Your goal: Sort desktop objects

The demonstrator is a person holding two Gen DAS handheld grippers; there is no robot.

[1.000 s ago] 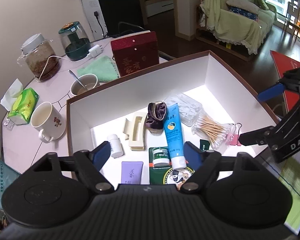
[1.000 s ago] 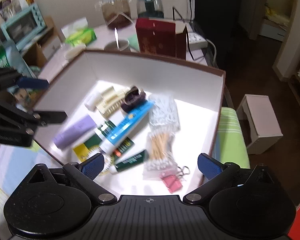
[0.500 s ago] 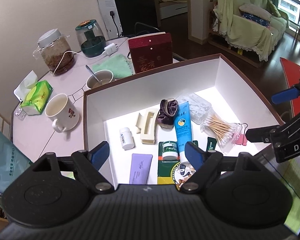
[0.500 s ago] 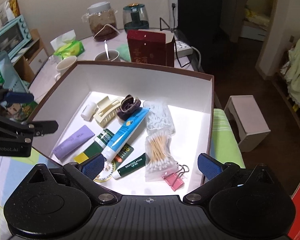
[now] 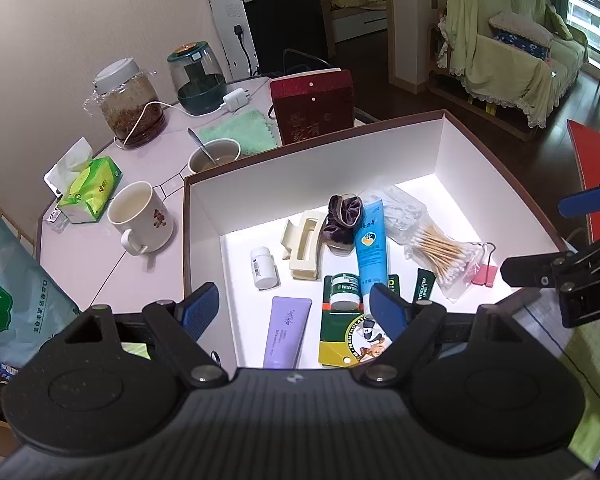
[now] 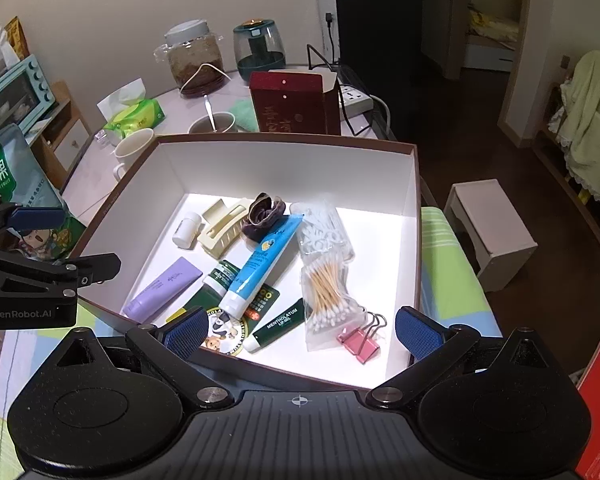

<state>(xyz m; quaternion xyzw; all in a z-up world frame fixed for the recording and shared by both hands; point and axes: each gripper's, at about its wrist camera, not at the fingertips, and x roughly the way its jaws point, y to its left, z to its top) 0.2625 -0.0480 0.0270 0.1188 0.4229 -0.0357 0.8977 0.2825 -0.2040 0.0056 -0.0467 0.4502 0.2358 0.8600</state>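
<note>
A living room lies behind a pale bench [image 5: 100,264] that carries clutter and a white-lined box [image 5: 308,168] near its front edge. Toward the bench's left edge sit a tissue pack [image 5: 90,192] and a mug [image 5: 142,220]; behind them stand a jar [image 5: 130,108] and a green-lidded container [image 5: 196,80], then a bowl with a spoon [image 5: 214,156], a green cloth [image 5: 240,132] and a red carton [image 5: 314,106] just beyond the box's far wall. Inside the box, from its left side: a white bottle [image 5: 263,267], a purple tube [image 5: 287,330] by the near wall, a cream hair clip [image 5: 303,248], a purple scrunchie [image 5: 342,218], a small green jar [image 5: 344,292] touching a blue tube [image 5: 370,248] that lies slanted across the middle, a green lip gel tube [image 6: 278,324], a bag of floss picks [image 6: 324,228], a bag of cotton swabs [image 5: 444,258] and pink binder clips [image 6: 360,342] near the right front corner. The left gripper [image 5: 296,308] hovers over the box's left front corner, jaws released and empty. The right gripper [image 6: 300,328] hovers over the near wall, jaws spread wide, holding nothing.
</note>
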